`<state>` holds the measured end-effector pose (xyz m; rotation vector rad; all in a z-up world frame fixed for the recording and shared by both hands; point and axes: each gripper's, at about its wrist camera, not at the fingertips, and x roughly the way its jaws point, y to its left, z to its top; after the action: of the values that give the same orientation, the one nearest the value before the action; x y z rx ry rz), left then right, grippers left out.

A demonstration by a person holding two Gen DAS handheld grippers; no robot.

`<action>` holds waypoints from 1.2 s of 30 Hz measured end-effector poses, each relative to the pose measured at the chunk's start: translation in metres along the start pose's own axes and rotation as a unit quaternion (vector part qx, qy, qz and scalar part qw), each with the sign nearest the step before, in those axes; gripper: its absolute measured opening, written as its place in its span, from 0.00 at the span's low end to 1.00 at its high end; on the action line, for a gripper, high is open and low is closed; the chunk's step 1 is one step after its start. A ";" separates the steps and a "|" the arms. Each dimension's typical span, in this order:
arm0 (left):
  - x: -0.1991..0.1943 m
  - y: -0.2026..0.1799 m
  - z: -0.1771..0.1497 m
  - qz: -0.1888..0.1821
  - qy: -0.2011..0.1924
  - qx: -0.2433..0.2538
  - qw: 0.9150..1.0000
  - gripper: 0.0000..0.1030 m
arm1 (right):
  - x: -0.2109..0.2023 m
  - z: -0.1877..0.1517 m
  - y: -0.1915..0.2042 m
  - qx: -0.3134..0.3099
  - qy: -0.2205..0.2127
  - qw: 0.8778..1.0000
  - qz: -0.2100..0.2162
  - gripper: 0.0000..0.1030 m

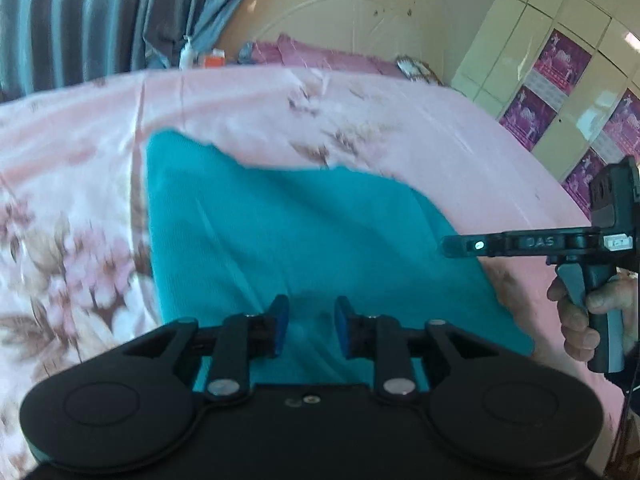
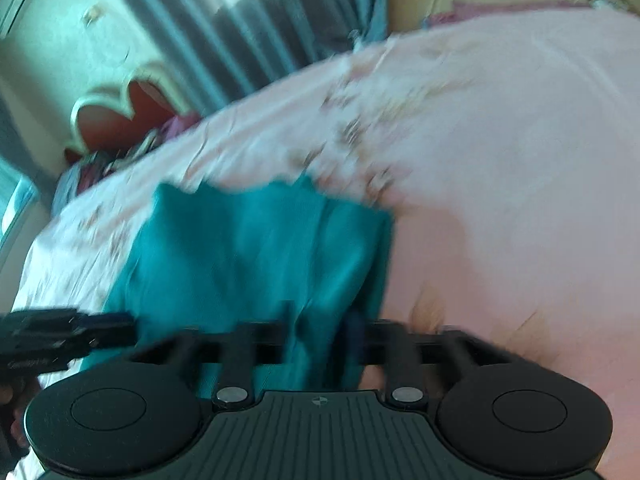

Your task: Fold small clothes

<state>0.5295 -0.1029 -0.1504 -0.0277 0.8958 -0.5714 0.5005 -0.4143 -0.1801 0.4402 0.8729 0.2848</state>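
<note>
A teal cloth (image 1: pixel 304 232) lies spread on the pink floral bedsheet (image 1: pixel 360 120). My left gripper (image 1: pixel 311 330) is open, its blue pads (image 1: pixel 280 328) just above the cloth's near edge with nothing between them. My right gripper shows from the side in the left wrist view (image 1: pixel 452 247), at the cloth's right edge, held by a hand. In the blurred right wrist view the teal cloth (image 2: pixel 256 248) fills the middle, and my right gripper (image 2: pixel 320 344) is over its near edge with cloth between the fingers; its jaws look apart.
The bed's cream headboard (image 1: pixel 340 24) stands at the back, with pink pillows (image 1: pixel 320 54) below it. Grey-blue curtains (image 1: pixel 100 16) hang at the left. A tiled wall with pink posters (image 1: pixel 560 64) is at the right. My left gripper shows at the left in the right wrist view (image 2: pixel 116 330).
</note>
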 end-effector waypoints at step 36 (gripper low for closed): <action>0.056 0.065 0.051 0.038 -0.051 -0.005 0.998 0.28 | 0.023 0.032 -0.003 -0.042 -0.049 0.996 -0.064 0.04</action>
<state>0.6250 -0.0849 -0.1753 -0.0318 0.7980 -0.4901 0.5397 -0.4154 -0.1789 0.3150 0.7857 0.1794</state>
